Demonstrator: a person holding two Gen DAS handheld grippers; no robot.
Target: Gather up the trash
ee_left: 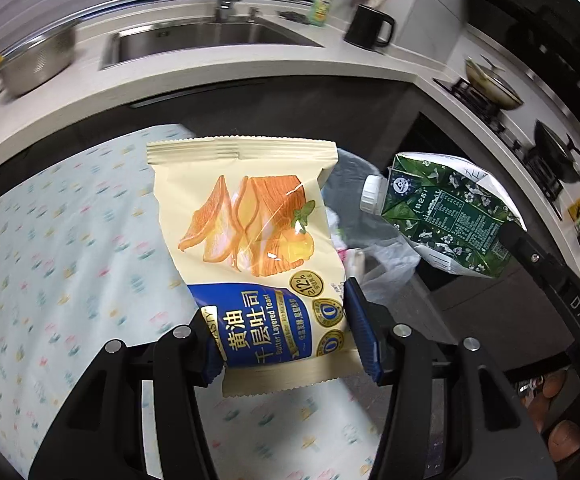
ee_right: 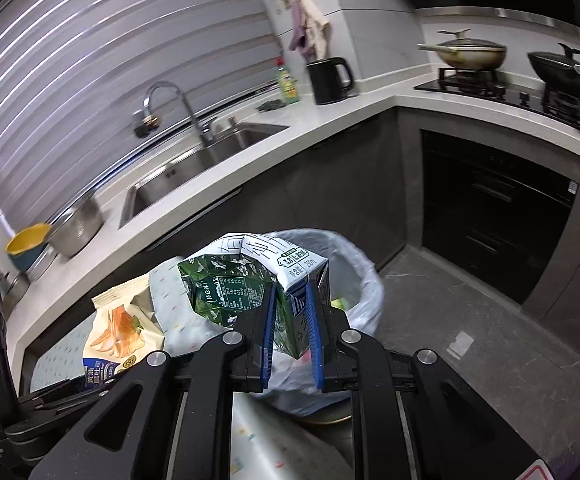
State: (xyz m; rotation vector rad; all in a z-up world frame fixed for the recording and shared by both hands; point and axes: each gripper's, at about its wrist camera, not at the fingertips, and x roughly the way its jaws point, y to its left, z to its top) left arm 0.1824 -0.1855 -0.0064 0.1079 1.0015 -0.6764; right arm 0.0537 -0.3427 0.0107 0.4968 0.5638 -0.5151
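Both grip: left hand-held gripper [ee_left: 285, 332] clamps toast packet [ee_left: 249, 240], right [ee_right: 292, 332] carton [ee_right: 249, 280]; bin [ee_right: 364, 280] half hidden.

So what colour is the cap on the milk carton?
White; the ribbed cap on the green floral milk carton shows best in the left wrist view.

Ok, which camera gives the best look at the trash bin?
The right wrist view: the bag-lined trash bin shows its rim and opening behind the milk carton. The left wrist view shows only a slice between the toast packet and the carton.
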